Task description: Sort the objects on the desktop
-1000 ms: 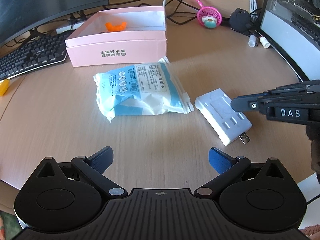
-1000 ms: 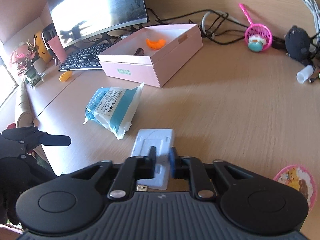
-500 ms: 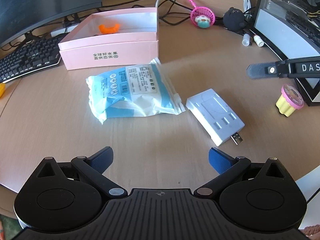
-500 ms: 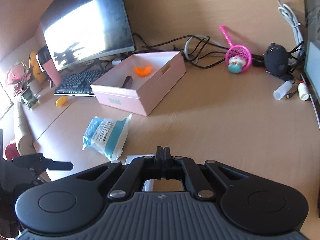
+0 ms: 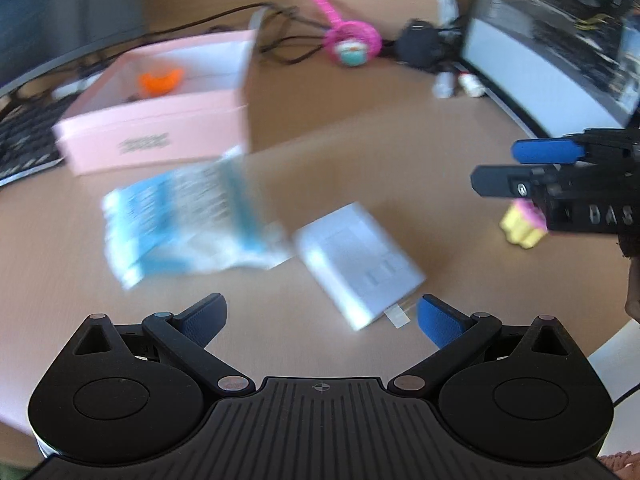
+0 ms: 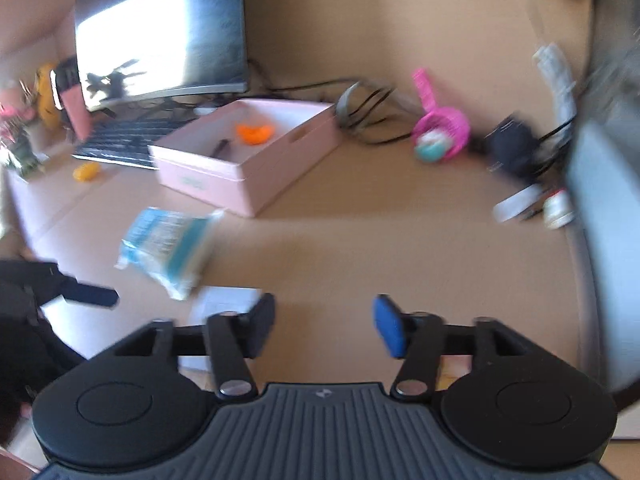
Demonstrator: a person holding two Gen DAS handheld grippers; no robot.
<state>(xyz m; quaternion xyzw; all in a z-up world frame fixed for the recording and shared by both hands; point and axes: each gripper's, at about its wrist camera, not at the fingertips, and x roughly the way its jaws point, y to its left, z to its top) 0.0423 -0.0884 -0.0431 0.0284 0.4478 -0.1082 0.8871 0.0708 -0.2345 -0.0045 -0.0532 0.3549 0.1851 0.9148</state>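
The pink box (image 5: 156, 120) sits open on the wooden bench (image 5: 360, 168) and serves as the landmark here: inside it lies an orange piece (image 5: 160, 80) toward its far wall, and the right wrist view also shows a thin dark item (image 6: 221, 147) beside that orange piece, too blurred to identify. Just in front of the pink box, touching or nearly touching its front wall, lies the blue-and-white packet (image 5: 188, 220). To the right of that packet, farther out from the box, rests the white adapter (image 5: 360, 264) with its metal plug end (image 5: 398, 314) pointing toward the camera. The left claw (image 5: 320, 316) is spread wide and holds nothing; the adapter's plug end lies between its blue pads, closer to the right-hand one, while the packet is just ahead of the left-hand pad. The right claw (image 6: 324, 330) is also spread apart and empty, with a corner of the white adapter showing just left of its dark finger (image 6: 262, 324). In the left wrist view it appears well to the right of the pink box, above a small yellow and pink toy (image 5: 522, 226). Behind the box, a pink toy net (image 5: 352, 42) lies among dark cables (image 5: 280, 28), and a black keyboard (image 6: 128, 142) lies to the box's left.
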